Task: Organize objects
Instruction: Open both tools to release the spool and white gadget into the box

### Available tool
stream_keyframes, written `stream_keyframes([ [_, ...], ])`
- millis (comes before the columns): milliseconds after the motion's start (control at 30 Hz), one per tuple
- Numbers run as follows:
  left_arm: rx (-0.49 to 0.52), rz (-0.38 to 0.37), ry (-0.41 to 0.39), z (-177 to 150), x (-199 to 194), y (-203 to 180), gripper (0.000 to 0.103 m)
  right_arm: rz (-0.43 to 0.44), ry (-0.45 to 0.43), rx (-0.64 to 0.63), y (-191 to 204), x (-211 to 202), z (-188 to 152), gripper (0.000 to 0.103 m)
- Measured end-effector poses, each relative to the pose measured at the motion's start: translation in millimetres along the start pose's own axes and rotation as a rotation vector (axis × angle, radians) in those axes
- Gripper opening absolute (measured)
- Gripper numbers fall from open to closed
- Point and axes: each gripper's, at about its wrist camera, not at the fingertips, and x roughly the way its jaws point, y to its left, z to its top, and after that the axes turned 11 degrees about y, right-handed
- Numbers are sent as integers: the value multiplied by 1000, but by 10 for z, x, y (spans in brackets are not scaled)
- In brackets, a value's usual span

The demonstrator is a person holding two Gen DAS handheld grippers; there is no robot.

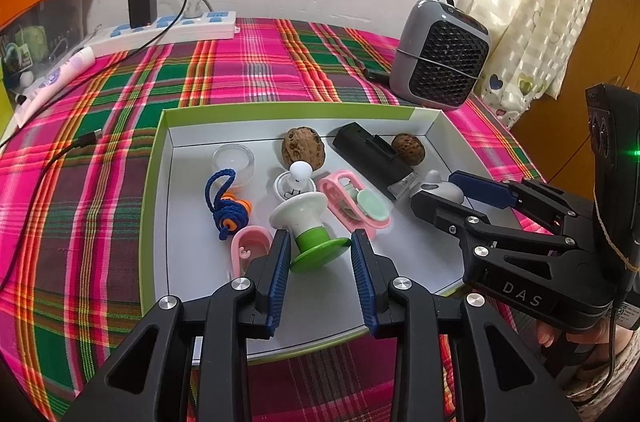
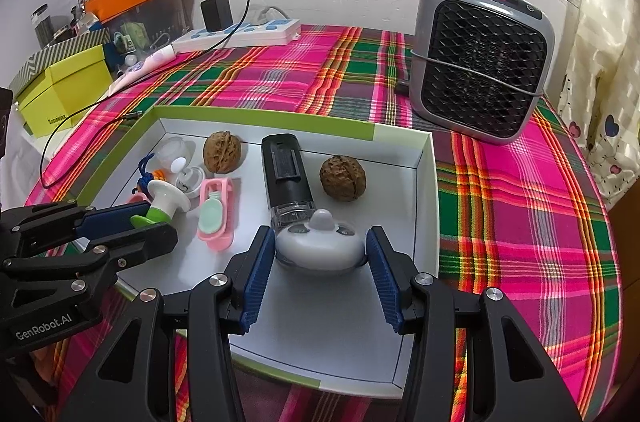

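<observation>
A white tray with a green rim (image 1: 152,158) (image 2: 424,182) lies on the plaid cloth. My left gripper (image 1: 318,242) is open around a white-and-green spool-shaped object (image 1: 310,226) lying tilted in the tray; the pads look just apart from it. It also shows in the right wrist view (image 2: 164,202). My right gripper (image 2: 320,250) is open around a grey rounded gadget (image 2: 320,242), its pads close to both sides. Two walnuts (image 2: 222,152) (image 2: 343,177), a black device (image 2: 286,170) and a pink-and-mint clip (image 2: 216,212) lie in the tray.
A grey fan heater (image 2: 480,62) stands back right of the tray. A power strip with a charger (image 2: 240,34) lies at the back. A blue cord with orange earplugs (image 1: 228,202), a clear cup (image 1: 234,162) and a pink piece (image 1: 248,246) sit tray-left.
</observation>
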Motion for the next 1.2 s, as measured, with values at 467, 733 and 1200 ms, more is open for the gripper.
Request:
stream_keyframes([
  [467, 4, 32, -7, -24, -19, -27, 37, -4, -13, 13, -10, -46, -16, 49],
  [733, 18, 83, -26, -56, -47, -62, 37, -8, -23, 23, -10, -65, -32, 49],
  [1200, 3, 80, -31, -82, -87, -50, 37, -16, -35, 31, 14, -117, -58, 49],
])
